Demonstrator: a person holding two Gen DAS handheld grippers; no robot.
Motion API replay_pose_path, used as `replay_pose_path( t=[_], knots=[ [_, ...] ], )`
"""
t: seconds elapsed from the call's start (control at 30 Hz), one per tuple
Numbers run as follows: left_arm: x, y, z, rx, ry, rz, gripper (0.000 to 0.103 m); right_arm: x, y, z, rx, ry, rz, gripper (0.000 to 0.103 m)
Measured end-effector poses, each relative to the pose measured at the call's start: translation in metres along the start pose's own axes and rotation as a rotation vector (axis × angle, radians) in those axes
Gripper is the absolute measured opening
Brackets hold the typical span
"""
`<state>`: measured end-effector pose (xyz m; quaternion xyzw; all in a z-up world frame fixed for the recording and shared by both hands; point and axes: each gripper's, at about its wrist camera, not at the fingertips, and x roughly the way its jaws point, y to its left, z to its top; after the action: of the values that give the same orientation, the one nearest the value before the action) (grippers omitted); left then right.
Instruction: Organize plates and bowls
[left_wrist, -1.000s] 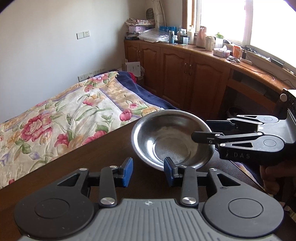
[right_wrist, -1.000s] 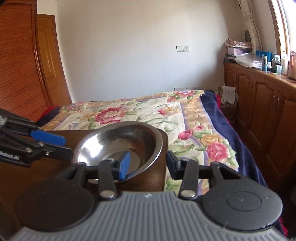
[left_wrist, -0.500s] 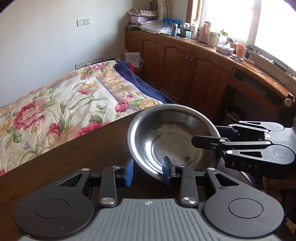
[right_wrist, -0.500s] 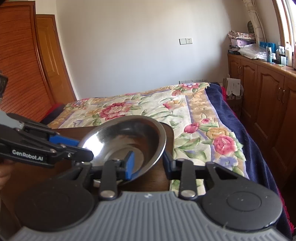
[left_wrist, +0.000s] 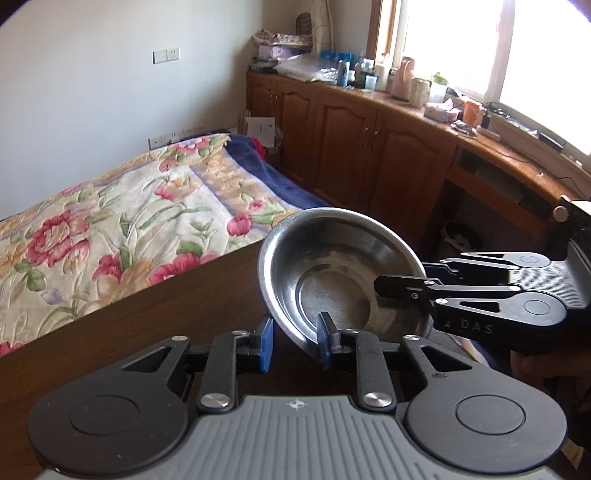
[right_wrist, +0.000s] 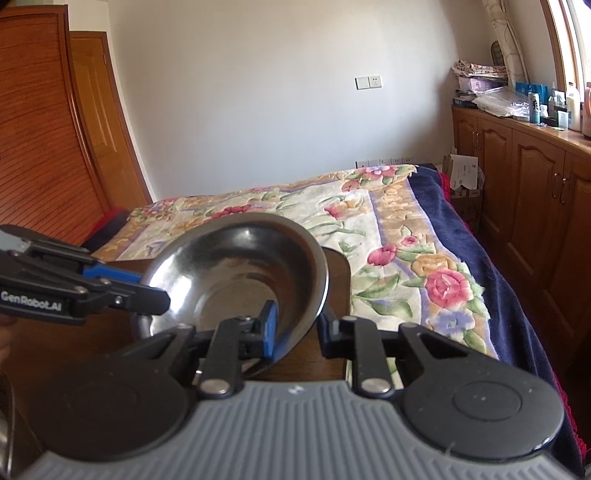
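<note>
The left gripper (left_wrist: 293, 343) has its blue pads apart, straddling the near rim of the steel bowl (left_wrist: 332, 273) — one pad outside, one inside, with a visible gap to the wall on the outer side, so it frames the rim rather than pinching it. The right gripper (right_wrist: 295, 325) does the same on the opposite rim, fingers spread, the inner pad against or just beside the bowl wall; whether it touches I cannot tell. The bowl sits tilted between the two tools, its far lip raised, above the dark wooden table (left_wrist: 155, 325). Judging by this, the organizing is at an early stage: one bowl is in hand, no stack or destination shows, and no plates are in view. Ahead of both tools the table ends close behind the bowl, with a flowered bedspread (left_wrist: 110, 229) below the drop, so forward travel has little margin. Toward the left gripper's outer side the tabletop lies bare and offers room; wooden cabinets (left_wrist: 369, 147) stand well beyond.
</note>
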<state>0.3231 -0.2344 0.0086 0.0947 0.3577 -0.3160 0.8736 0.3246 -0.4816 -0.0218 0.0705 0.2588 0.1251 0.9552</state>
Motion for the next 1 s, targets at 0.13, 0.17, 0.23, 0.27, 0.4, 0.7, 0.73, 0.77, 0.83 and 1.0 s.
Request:
replay_pose_path(
  t=[0.13, 0.17, 0.23, 0.27, 0.4, 0.7, 0.73, 0.77, 0.83, 1.0],
  knots=[
    [-0.014, -0.003, 0.001, 0.008, -0.024, -0.006, 0.026, -0.01, 0.005, 0.003, -0.003, -0.026, 0.003, 0.024],
    [-0.018, -0.005, 0.001, 0.011, -0.031, -0.005, 0.026, -0.013, 0.006, 0.004, -0.003, -0.031, 0.004, 0.024],
    [-0.026, -0.006, 0.001, 0.014, -0.042, -0.004, 0.026, -0.018, 0.009, 0.006, -0.008, -0.04, 0.006, 0.024],
    [-0.03, -0.006, 0.0, 0.015, -0.047, -0.004, 0.026, -0.02, 0.011, 0.007, -0.011, -0.045, 0.006, 0.024],
    [-0.045, -0.007, -0.003, 0.017, -0.065, -0.001, 0.026, -0.028, 0.018, 0.009, -0.018, -0.062, 0.014, 0.023],
    [-0.082, -0.005, -0.015, 0.02, -0.106, 0.007, 0.026, -0.045, 0.039, 0.011, -0.045, -0.085, 0.031, 0.023],
    [-0.085, -0.005, -0.017, 0.02, -0.109, 0.007, 0.026, -0.047, 0.041, 0.011, -0.05, -0.086, 0.032, 0.023],
    [-0.089, -0.004, -0.019, 0.02, -0.112, 0.007, 0.026, -0.048, 0.043, 0.012, -0.053, -0.087, 0.032, 0.023],
    [-0.096, -0.004, -0.022, 0.02, -0.119, 0.008, 0.026, -0.05, 0.047, 0.012, -0.056, -0.087, 0.035, 0.023],
    [-0.116, -0.003, -0.033, 0.019, -0.139, 0.007, 0.026, -0.06, 0.062, 0.009, -0.069, -0.089, 0.041, 0.023]
  ],
)
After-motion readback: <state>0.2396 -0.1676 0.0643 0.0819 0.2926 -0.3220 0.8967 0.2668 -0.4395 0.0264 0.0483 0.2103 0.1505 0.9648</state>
